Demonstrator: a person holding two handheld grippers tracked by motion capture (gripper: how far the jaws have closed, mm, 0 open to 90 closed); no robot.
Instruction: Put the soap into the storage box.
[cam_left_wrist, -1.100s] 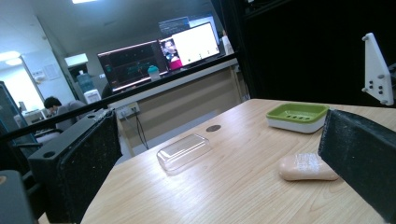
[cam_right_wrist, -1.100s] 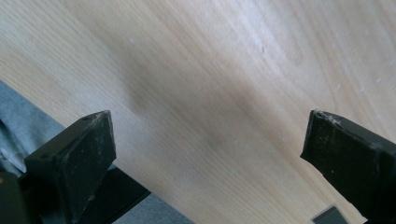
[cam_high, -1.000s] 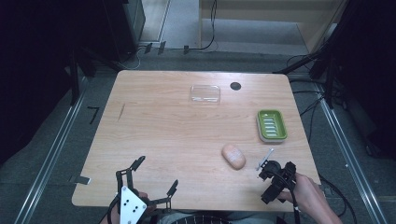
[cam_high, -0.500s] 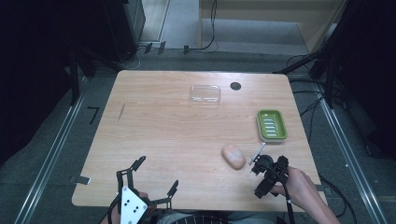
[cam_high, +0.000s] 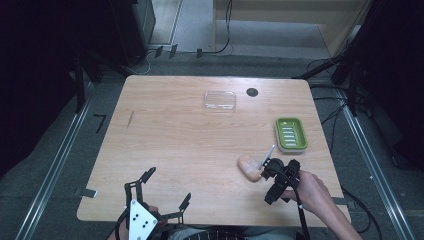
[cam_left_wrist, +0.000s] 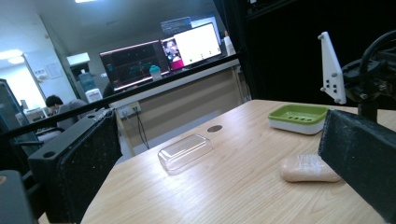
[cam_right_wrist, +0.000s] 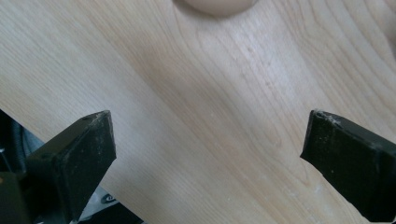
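The wooden counter (cam_high: 170, 145), pale with a fine grain, carries everything; places here are given from the green soap dish (cam_high: 291, 134), a ribbed rectangular plastic tray near the counter's right edge. Well to the far left of the dish lies a clear plastic lid (cam_high: 219, 100), shallow, with rounded corners. Just in front of the dish and a little left of it rests the bar of soap (cam_high: 249, 166), a smooth peach-coloured oval lying flat on the wood.

The right tool (cam_high: 270, 172) sits just beside the soap, on the near side of the dish, its jaws spread wide with bare wood between them; in the right gripper view the soap (cam_right_wrist: 215, 5) is at the top edge, ahead of the jaws. The left tool (cam_high: 167, 192) waits far to the left of the dish at the counter's near edge, also released and holding nothing.

The step in hand looks like the approach to the soap. Next, I judge, the right tool must move forward until the jaws straddle the bar, then close across its narrow width; the slick, rounded surface could slip.
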